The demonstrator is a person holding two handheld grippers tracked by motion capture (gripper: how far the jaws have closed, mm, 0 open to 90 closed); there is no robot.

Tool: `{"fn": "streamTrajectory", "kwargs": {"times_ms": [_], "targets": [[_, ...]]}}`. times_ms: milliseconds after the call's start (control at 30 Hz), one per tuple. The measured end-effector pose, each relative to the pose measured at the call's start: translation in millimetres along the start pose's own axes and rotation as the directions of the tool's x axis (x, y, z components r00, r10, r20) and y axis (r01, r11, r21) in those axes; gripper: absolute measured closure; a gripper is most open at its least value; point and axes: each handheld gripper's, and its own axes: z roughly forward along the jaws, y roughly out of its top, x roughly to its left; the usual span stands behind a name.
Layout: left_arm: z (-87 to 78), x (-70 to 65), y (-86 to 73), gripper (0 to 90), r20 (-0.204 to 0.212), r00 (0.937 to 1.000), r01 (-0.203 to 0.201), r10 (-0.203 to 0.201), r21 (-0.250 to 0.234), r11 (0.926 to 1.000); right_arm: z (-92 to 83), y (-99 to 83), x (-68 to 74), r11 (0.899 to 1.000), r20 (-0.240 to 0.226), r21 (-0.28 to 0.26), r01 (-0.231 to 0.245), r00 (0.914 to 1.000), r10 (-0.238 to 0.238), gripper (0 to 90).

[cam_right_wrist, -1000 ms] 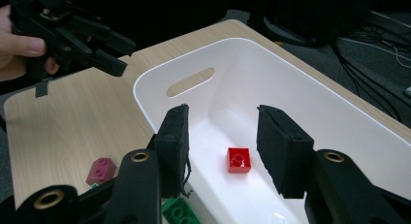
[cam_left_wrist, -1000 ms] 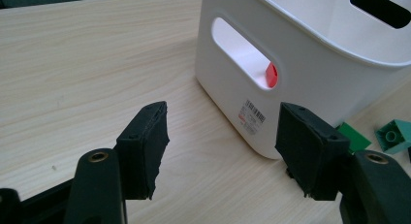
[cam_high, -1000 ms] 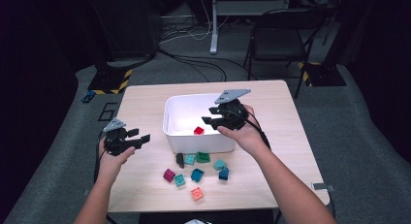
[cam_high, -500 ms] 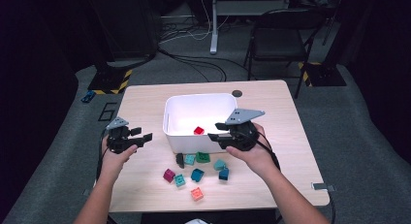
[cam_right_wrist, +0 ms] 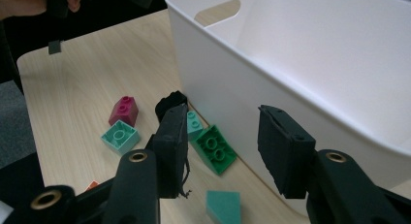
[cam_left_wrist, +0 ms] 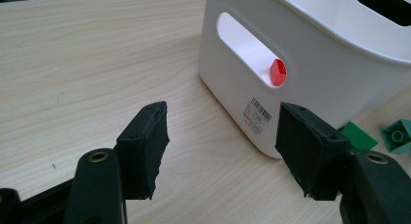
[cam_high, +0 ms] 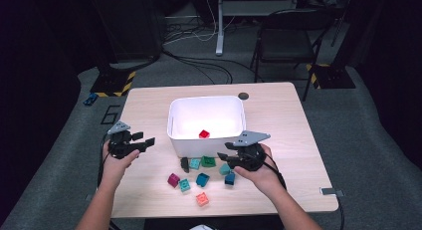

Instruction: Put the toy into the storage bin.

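A white bin (cam_high: 206, 103) stands mid-table with a red brick (cam_high: 204, 134) inside. The same red brick (cam_left_wrist: 277, 72) shows through the bin's handle slot. Several loose bricks lie in front of the bin: black (cam_high: 185, 164), green (cam_high: 208, 161), blue (cam_high: 229, 178), magenta (cam_high: 173, 179) and orange (cam_high: 202, 198). My right gripper (cam_high: 224, 158) hangs low over the bricks beside the bin's front wall. Its jaws have just been opening and hold nothing; the green brick (cam_right_wrist: 215, 149) lies beyond them. My left gripper (cam_high: 144, 140) hovers left of the bin, open and empty.
Bare wood lies left of the bin (cam_left_wrist: 315, 64) and along the table's right side. A small dark round disc (cam_high: 243, 96) sits behind the bin. Off the table, a chair (cam_high: 283, 46) and floor cables are at the back.
My right gripper has come down from over the bin toward the near side, ending low over the loose bricks. The left gripper has kept still.
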Motion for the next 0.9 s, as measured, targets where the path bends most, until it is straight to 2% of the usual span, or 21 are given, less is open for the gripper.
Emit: {"fn": "streamTrajectory", "kwargs": {"times_ms": [133,333,400,633,733,900], "targets": [[-2.0,1.8,-1.8,35.8,-0.005,1.0000,0.004,-0.004,0.000,1.0000,13.0,-17.9,0.2,1.000,0.006,0.020,-0.012,0.9999,0.012,53.7],[-4.0,2.7,-4.5,35.8,-0.020,0.9997,0.012,-0.012,-0.012,0.9999,26.5,-33.3,-1.6,0.998,0.013,0.045,-0.035,0.9993,0.034,53.1],[-5.4,3.4,-5.0,35.8,-0.018,0.9998,0.011,-0.011,0.001,0.9999,30.7,-37.3,-2.3,0.998,0.011,0.054,-0.040,0.9991,0.040,53.0],[-6.7,4.1,-6.2,35.8,-0.023,0.9997,0.012,-0.012,0.000,0.9999,40.1,-47.3,-6.1,0.995,0.017,0.085,-0.047,0.9988,0.046,52.8],[-6.8,4.1,-6.7,35.8,-0.023,0.9997,0.012,-0.012,-0.001,0.9999,46.3,-55.0,-9.2,0.992,0.014,0.105,-0.073,0.9973,0.072,52.6],[-6.6,4.1,-7.0,35.8,-0.024,0.9996,0.014,-0.014,-0.001,0.9999,52.7,-60.3,-10.2,0.989,0.009,0.128,-0.077,0.9971,0.076,51.9]]}}
